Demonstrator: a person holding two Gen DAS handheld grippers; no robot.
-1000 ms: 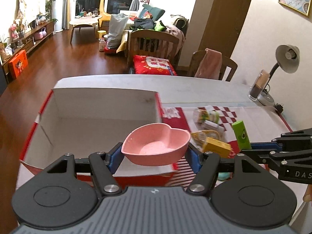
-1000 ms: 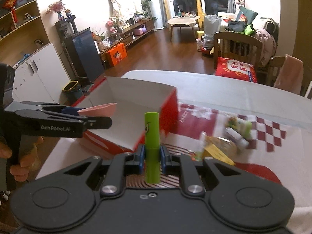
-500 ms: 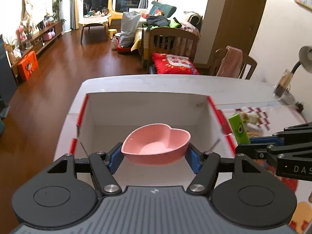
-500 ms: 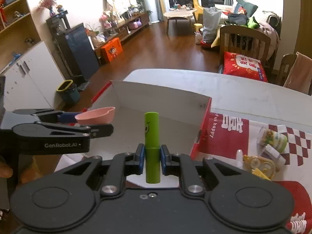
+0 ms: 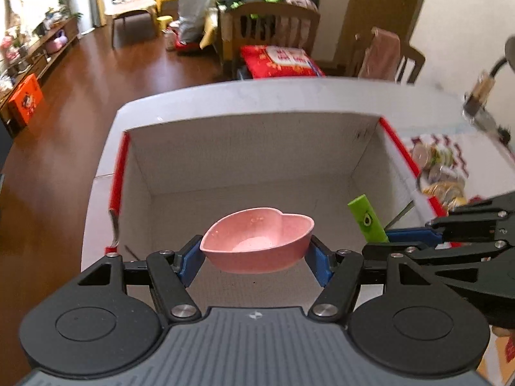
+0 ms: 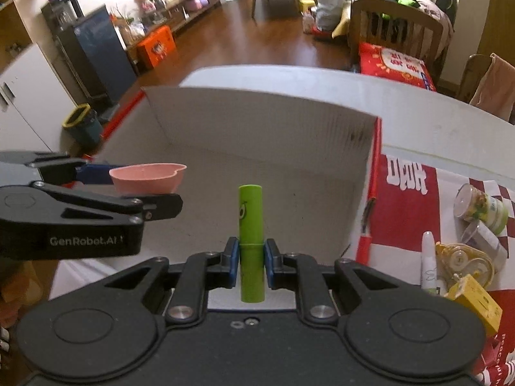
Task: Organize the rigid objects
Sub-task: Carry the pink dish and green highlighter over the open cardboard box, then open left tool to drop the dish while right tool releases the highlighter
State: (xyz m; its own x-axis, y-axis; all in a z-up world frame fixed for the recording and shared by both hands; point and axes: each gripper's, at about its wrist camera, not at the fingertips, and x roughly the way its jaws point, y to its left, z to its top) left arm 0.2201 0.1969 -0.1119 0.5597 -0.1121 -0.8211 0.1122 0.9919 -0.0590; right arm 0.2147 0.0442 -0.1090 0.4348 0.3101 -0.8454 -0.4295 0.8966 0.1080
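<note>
Left tongs (image 5: 256, 255) clamped on pink heart bowl (image 5: 257, 241), bowl level, hanging over open cardboard box (image 5: 251, 148). Right tongs (image 6: 251, 259) pinched tight on green tube (image 6: 251, 234), tube upright, also over box interior. Box sits on table (image 6: 418, 122). Small items (image 6: 466, 244) clustered on red mat beside box.

Both fisheye views look forward and steeply down from just behind their own gripper, close above the open white cardboard box with red edges (image 5: 244, 167) (image 6: 273, 148) on the bench. They share the box's interior, and each catches the other gripper from the side.
</note>
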